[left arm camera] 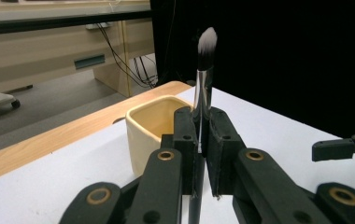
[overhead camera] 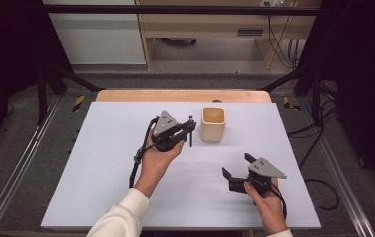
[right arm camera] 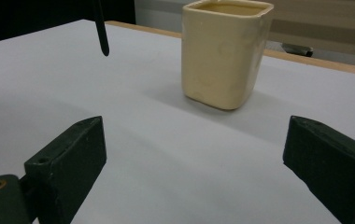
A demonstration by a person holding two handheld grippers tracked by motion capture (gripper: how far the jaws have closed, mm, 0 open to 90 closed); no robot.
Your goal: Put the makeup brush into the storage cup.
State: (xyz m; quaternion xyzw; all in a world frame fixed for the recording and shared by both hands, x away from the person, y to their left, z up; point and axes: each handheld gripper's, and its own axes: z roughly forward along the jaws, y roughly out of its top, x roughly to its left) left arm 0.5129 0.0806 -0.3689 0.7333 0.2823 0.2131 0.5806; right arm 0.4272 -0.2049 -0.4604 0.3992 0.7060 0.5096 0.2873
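Nearest the lens in the left gripper view, the left gripper (left arm camera: 199,140) has its two black jaws pressed together on a makeup brush (left arm camera: 203,79), which stands upright between them, its pale bristle tip in the upper middle of that frame and its dark handle running down out of the bottom edge. Just behind the jaws, left of centre, sits a cream square cup (left arm camera: 150,126), open at the top, on the white tabletop (left arm camera: 49,186).

From the high view, the left gripper (overhead camera: 189,129) is near the middle of the frame, held in the person's left hand (overhead camera: 157,160), with the brush (overhead camera: 191,132) just left of the cup (overhead camera: 213,124) and apart from it. At the lower right, the right gripper (overhead camera: 236,167) is in the right hand (overhead camera: 267,202), jaws spread wide with nothing between them, well apart from the cup.

Along the right gripper view, its two jaws stand far apart at the bottom corners, the cup (right arm camera: 224,51) sits at upper centre, and the brush handle's tip (right arm camera: 102,32) hangs clear of the tabletop at the upper left.
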